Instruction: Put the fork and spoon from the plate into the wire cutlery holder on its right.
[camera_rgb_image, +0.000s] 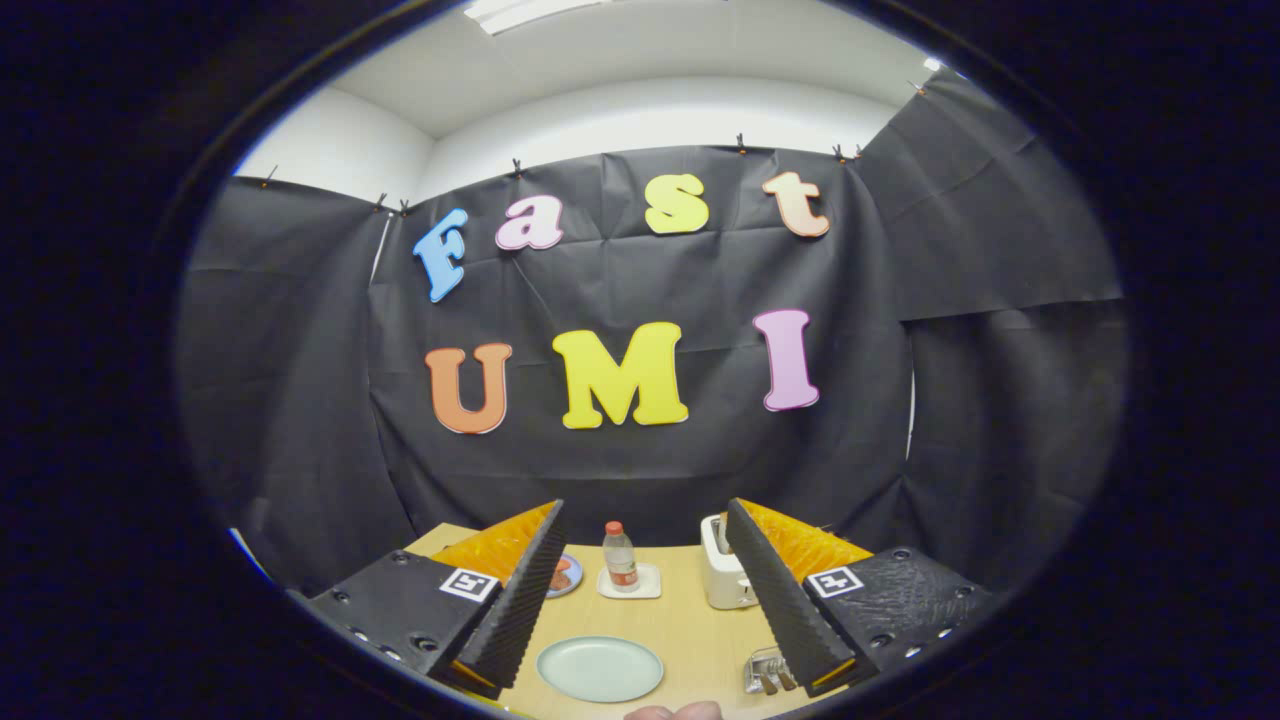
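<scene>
While we hold the gripper (650, 590) up over the wooden table (700, 620), its two fingers (520, 600) stand wide apart, nothing between them but open air. Down between the fingers, close to us, we see the pale plate (600, 668) lying flat on the table, and from here its face looks bare; we cannot make out a fork or spoon on it. Off to the plate's right, tucked against the inner edge of the right finger, we catch the wire cutlery holder (768, 672), partly hidden behind that finger, with something metallic showing in it that we cannot tell apart. Farther ahead, beyond the plate, we have a small bottle (620, 556) standing upright on a white square coaster (632, 583). Just left of that, a small dish (564, 575) peeks out from behind the left finger. To the right of the bottle stands a white toaster (724, 578), touching the right finger's edge in our view. A fingertip (675, 712) shows at the near table edge.
</scene>
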